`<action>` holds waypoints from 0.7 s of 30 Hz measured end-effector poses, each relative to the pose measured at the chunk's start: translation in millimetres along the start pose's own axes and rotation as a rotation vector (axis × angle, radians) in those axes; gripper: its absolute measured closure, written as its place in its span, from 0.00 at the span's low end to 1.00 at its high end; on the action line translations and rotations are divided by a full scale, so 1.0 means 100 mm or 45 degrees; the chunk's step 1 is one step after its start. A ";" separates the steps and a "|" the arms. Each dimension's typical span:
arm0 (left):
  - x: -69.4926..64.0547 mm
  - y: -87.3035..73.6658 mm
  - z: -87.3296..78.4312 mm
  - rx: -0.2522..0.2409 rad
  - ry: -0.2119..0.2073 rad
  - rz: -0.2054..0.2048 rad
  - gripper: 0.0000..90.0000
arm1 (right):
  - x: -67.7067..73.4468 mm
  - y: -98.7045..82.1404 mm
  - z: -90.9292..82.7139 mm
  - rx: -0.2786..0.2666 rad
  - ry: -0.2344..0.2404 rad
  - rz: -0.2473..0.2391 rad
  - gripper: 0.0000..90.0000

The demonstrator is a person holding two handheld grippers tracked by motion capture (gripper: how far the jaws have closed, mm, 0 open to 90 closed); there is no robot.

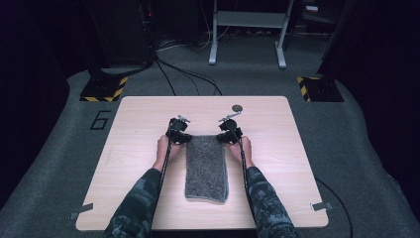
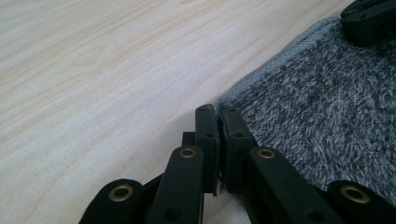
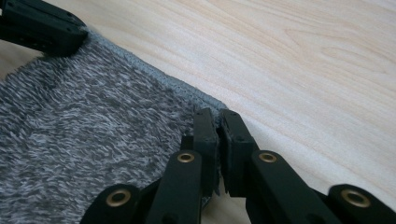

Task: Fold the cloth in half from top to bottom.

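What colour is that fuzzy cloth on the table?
The towel is mottled grey, flecked dark and light; the right gripper view shows it best.

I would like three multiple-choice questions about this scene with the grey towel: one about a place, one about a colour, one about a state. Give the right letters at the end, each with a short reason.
1. Where on the towel is the left gripper?
A. at a far corner
B. at the middle of the near edge
C. on the centre of the towel

2. What colour is the towel?
A. red
B. mottled grey
C. yellow

3. In what state is the right gripper?
A. wide open above the table
B. shut on a corner of the towel
C. lying on its side, away from the towel

Answers:
1 A, the left gripper view shows its jaws at the corner where two hems meet.
2 B, the pile is grey with light flecks in every view.
3 B, the right gripper view shows the jaws pressed together on the hemmed corner.
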State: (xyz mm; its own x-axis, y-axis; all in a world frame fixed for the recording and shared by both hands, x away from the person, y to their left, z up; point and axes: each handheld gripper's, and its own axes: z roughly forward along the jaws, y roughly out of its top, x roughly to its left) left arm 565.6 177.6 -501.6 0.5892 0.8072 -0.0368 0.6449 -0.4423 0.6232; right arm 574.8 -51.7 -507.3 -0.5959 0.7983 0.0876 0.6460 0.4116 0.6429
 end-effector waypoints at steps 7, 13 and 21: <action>-0.02 0.06 -0.19 -0.126 0.007 0.009 0.97 | -0.04 0.07 -0.21 -0.096 0.005 0.014 0.97; 0.00 0.11 -0.36 -0.198 0.023 0.007 0.97 | 0.01 0.18 -0.38 -0.153 0.010 -0.023 0.97; -0.02 0.22 -0.55 -0.257 0.043 0.035 0.97 | 0.05 0.29 -0.58 -0.201 0.005 -0.045 0.97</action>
State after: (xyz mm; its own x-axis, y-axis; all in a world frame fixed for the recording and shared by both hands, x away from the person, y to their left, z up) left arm 552.0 187.9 -445.2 0.5863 0.8100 0.0062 0.5163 -0.3796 0.7677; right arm 563.1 -61.3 -443.7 -0.6190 0.7827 0.0653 0.5417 0.3653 0.7570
